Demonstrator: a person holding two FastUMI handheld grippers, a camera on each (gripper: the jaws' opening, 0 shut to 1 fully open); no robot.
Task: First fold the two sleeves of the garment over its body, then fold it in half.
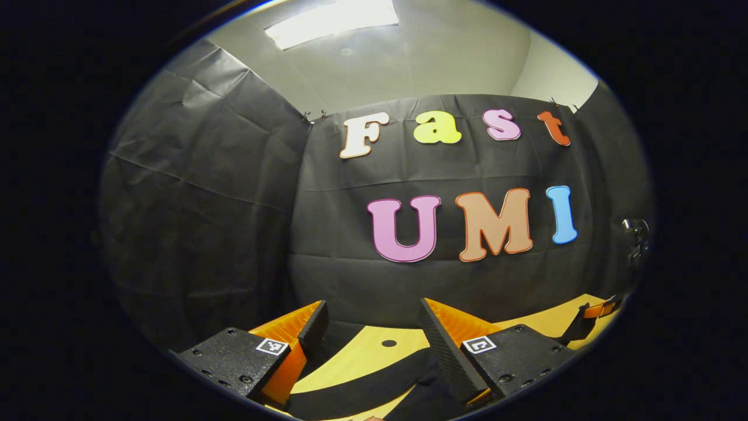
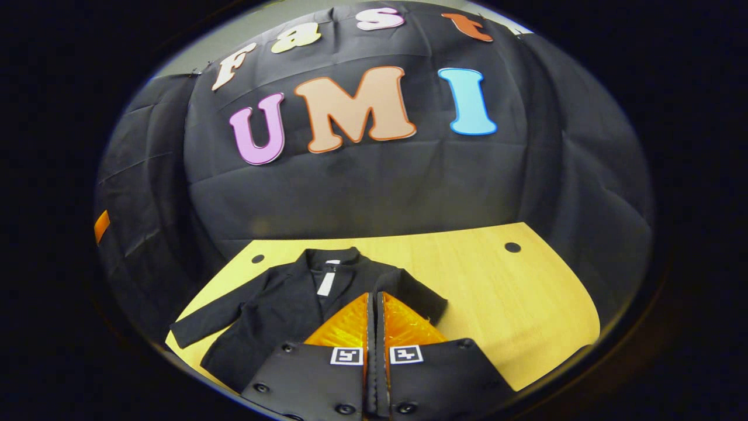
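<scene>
Lying flat on the table [image 2: 526, 292], the jacket [image 2: 280, 310] has one sleeve [image 2: 198, 327] spread out sideways. Right gripper [image 2: 375, 304] hangs above it, fingers closed together, pinching nothing visible. Left gripper [image 1: 374, 327] is spread wide, empty.

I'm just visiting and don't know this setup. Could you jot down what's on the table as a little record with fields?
Garment: black jacket, lying flat, collar toward the booth wall
Far sleeve: spread out to the side, not yet folded
Near sleeve: folded over the body
Surface: wooden table
Left gripper: jaws open, above a black sleeve
Right gripper: jaws together, over the jacket; whether it pinches cloth is unclear
</scene>
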